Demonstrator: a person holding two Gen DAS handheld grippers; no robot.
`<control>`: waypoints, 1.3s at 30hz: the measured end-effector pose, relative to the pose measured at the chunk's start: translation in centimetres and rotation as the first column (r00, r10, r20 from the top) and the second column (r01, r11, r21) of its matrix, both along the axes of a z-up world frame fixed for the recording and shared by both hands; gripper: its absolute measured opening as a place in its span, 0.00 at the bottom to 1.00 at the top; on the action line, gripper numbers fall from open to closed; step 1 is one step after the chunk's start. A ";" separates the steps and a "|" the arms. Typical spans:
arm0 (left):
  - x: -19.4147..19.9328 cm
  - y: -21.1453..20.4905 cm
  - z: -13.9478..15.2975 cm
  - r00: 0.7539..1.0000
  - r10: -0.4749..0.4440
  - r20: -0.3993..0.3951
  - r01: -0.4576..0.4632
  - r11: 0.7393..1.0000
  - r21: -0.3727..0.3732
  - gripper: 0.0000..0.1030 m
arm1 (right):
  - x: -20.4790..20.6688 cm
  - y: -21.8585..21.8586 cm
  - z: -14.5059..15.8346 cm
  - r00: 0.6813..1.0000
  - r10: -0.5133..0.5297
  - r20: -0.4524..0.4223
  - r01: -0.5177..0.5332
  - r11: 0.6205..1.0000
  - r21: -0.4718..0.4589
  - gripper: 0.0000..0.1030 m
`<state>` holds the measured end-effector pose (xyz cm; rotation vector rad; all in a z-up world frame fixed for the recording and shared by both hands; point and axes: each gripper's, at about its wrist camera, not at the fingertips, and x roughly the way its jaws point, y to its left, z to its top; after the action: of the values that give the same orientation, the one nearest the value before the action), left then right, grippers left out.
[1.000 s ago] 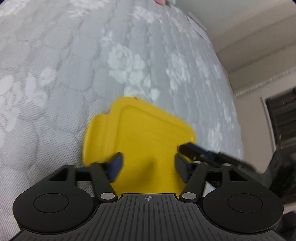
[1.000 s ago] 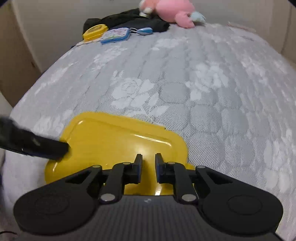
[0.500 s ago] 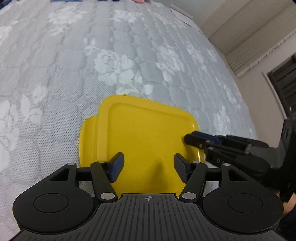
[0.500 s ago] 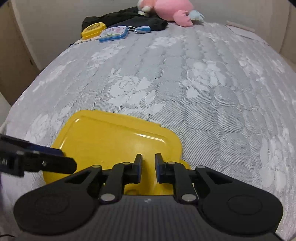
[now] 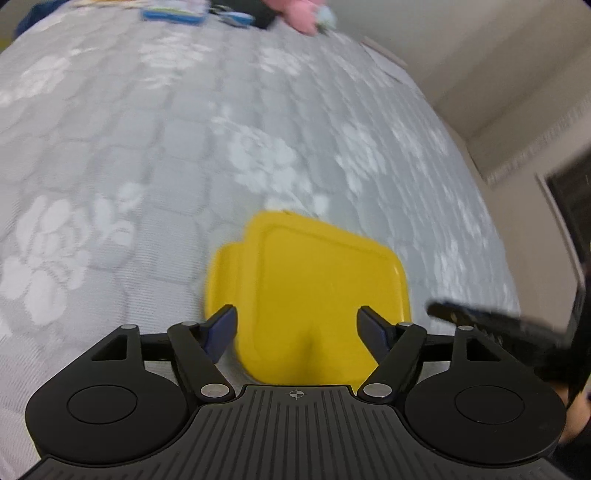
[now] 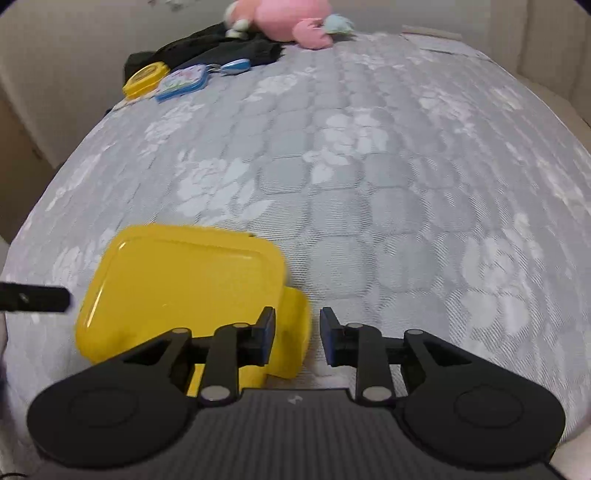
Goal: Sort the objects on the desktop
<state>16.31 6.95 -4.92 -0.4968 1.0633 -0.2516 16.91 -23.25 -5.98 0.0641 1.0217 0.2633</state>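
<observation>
Both hand-held grippers had just been opening and had drawn back and up from the yellow tray [image 5: 314, 291], which lay flat on the quilted grey bed [image 5: 147, 147], nothing clamped between either pair of jaws. The left hand-held gripper [image 5: 297, 326] stood released with its pads wide, the tray straight ahead and just below them. The right hand-held gripper [image 6: 297, 332] was parted more narrowly and had shifted sideways, so the tray lay to its left, only the tab end under its left pad. By that layout, the left hand looked better placed for any regrasp. Small items and a pink plush toy [image 6: 288, 18] sat far off at the bed's head.
</observation>
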 end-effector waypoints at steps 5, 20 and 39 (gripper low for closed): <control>1.2 3.2 -1.4 0.990 0.128 -0.060 -0.133 0.987 -0.093 0.75 | 1.2 -2.6 -1.1 0.985 -0.135 -0.111 0.147 0.983 0.108 0.31; 3.9 1.2 -4.5 0.990 0.075 -0.117 -0.089 0.988 -0.123 0.76 | 2.5 -2.4 -3.3 0.964 -0.145 -0.222 0.201 0.946 0.255 0.26; 3.8 1.3 -4.5 0.991 0.044 -0.128 -0.058 0.993 -0.105 0.81 | 1.5 -0.8 -3.6 0.968 -0.077 -0.239 0.131 0.967 0.217 0.45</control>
<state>20.14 8.24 -9.45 -0.6437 1.1622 -0.2362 18.43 -24.08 -9.62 0.3667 1.2088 0.2823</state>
